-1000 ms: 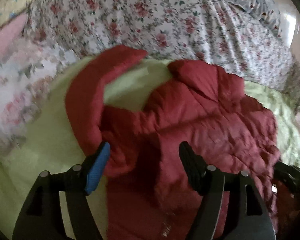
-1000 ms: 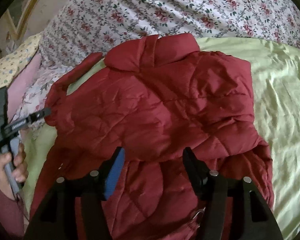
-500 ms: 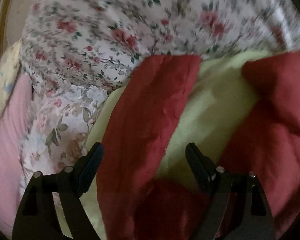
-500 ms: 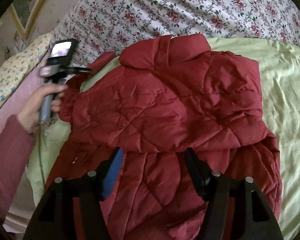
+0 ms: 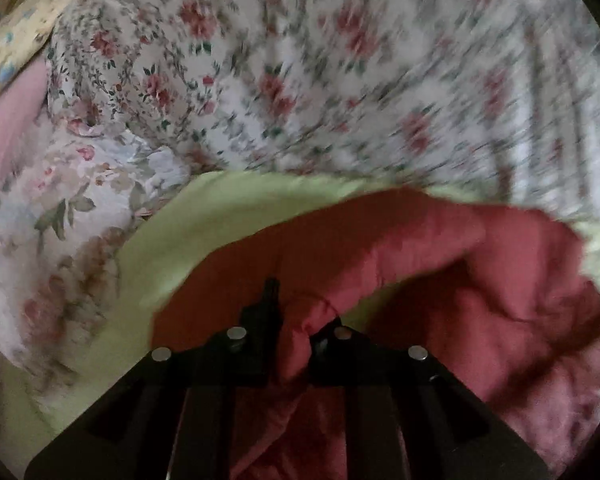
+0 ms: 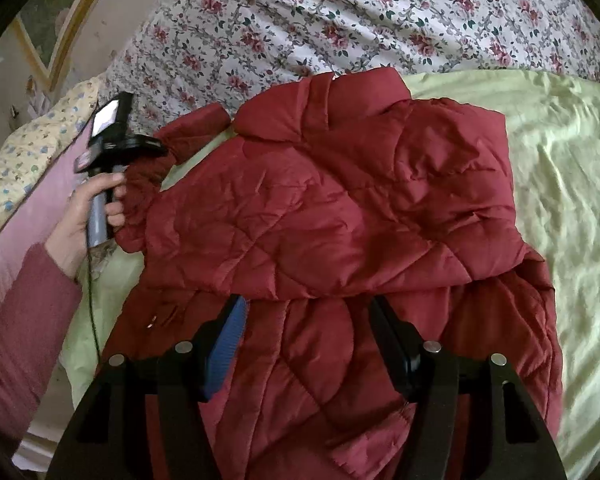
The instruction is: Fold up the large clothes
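Observation:
A dark red quilted jacket [image 6: 340, 216] lies back-up on a pale green sheet [image 6: 560, 184], collar toward the far side. Its left sleeve [image 5: 360, 236] sticks out to the left. My left gripper [image 5: 296, 320] is shut on a fold of that sleeve; in the right wrist view it [image 6: 148, 148] shows at the jacket's left edge, held by a hand. My right gripper [image 6: 306, 320] is open and empty, hovering just above the jacket's lower back.
A floral quilt [image 6: 340, 20] is bunched along the far side of the bed. A pink and yellow pillow [image 6: 32, 168] and a floral pillow [image 5: 60, 208] lie at the left. The green sheet extends to the right of the jacket.
My left gripper moved left to the sleeve and closed on it. My right gripper stayed open and drifted slightly over the jacket's lower part.

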Demonstrator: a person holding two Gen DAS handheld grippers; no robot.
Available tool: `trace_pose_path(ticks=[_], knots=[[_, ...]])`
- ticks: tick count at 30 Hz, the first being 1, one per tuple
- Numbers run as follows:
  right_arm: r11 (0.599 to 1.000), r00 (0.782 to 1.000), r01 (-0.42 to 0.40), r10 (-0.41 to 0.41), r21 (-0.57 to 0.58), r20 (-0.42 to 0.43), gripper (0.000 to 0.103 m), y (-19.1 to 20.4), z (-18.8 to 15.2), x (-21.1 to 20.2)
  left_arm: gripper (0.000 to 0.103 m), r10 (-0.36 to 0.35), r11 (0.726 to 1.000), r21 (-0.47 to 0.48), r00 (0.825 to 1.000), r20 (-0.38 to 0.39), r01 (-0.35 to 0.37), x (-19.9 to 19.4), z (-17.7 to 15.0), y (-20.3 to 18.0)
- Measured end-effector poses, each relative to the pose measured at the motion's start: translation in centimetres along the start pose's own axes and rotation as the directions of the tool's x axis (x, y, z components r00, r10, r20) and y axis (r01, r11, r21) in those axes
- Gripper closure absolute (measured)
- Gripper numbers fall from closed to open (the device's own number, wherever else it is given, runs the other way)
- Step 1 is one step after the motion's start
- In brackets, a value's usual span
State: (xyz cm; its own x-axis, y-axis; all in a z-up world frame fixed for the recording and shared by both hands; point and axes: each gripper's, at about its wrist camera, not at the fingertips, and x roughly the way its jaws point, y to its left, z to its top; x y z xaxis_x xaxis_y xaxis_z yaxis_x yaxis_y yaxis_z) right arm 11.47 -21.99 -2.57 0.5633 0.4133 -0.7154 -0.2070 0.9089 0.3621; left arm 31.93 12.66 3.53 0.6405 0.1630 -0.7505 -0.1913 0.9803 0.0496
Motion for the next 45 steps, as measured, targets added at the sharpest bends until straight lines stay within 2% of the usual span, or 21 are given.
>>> trace_pose_path(ticks=[2,5,8,10,13,21,26,33,35,39,45], knots=[[1.000,1.000,0.002,-0.002,0.004,0.004,0.037,0.0,-0.1,-0.3,0.095,-0.077,0.997,-0.013,0.996,0.034,0.077,-2.5,-0.9,-0.4],[1.000,1.000,0.005,-0.005,0.015,0.011,0.037,-0.1,-0.2,-0.7,0.095,-0.178,0.983,-0.032,0.980,0.085,0.182,-5.8,-2.3,-0.9],[1.000,1.000,0.009,-0.009,0.025,0.015,0.037,-0.2,-0.5,-1.1,0.095,-0.276,0.958,-0.049,0.954,0.118,0.283,-8.3,-4.0,-1.4],[0.999,1.000,0.007,-0.007,0.032,0.015,0.037,-0.3,-0.7,-1.4,0.095,-0.344,0.935,-0.046,0.930,0.130,0.352,-9.6,-5.4,-2.5],[0.999,1.000,0.002,-0.003,0.054,0.018,0.037,-0.7,-1.0,-1.7,0.095,-0.413,0.908,-0.027,0.902,0.126,0.419,-10.7,-7.2,-4.4],[0.996,0.999,0.016,-0.019,0.091,0.035,0.037,-2.1,-1.6,-3.1,0.095,-0.515,0.856,0.004,0.852,0.091,0.517,-11.0,-11.1,-9.5],[0.991,0.998,0.010,-0.019,0.136,0.064,0.036,-3.5,-1.4,-4.0,0.095,-0.529,0.848,0.014,0.846,0.063,0.530,-10.2,-13.1,-11.7],[0.977,0.996,-0.064,0.051,0.205,0.072,0.036,-5.2,-0.1,-3.3,0.094,-0.527,0.850,0.017,0.850,-0.011,0.527,-7.4,-15.2,-14.8],[0.973,0.995,-0.075,0.061,0.220,0.073,0.036,-5.6,0.6,-2.7,0.094,-0.523,0.852,0.019,0.852,-0.028,0.523,-6.7,-15.8,-15.4],[0.950,0.988,-0.151,0.133,0.274,0.083,0.036,-6.9,2.3,-1.1,0.093,-0.525,0.851,0.002,0.850,-0.046,0.526,-5.7,-16.4,-15.6],[0.927,0.986,-0.165,0.163,0.336,0.033,0.036,-8.6,4.4,3.0,0.093,-0.535,0.845,0.005,0.844,-0.047,0.535,-5.6,-16.4,-15.6]])
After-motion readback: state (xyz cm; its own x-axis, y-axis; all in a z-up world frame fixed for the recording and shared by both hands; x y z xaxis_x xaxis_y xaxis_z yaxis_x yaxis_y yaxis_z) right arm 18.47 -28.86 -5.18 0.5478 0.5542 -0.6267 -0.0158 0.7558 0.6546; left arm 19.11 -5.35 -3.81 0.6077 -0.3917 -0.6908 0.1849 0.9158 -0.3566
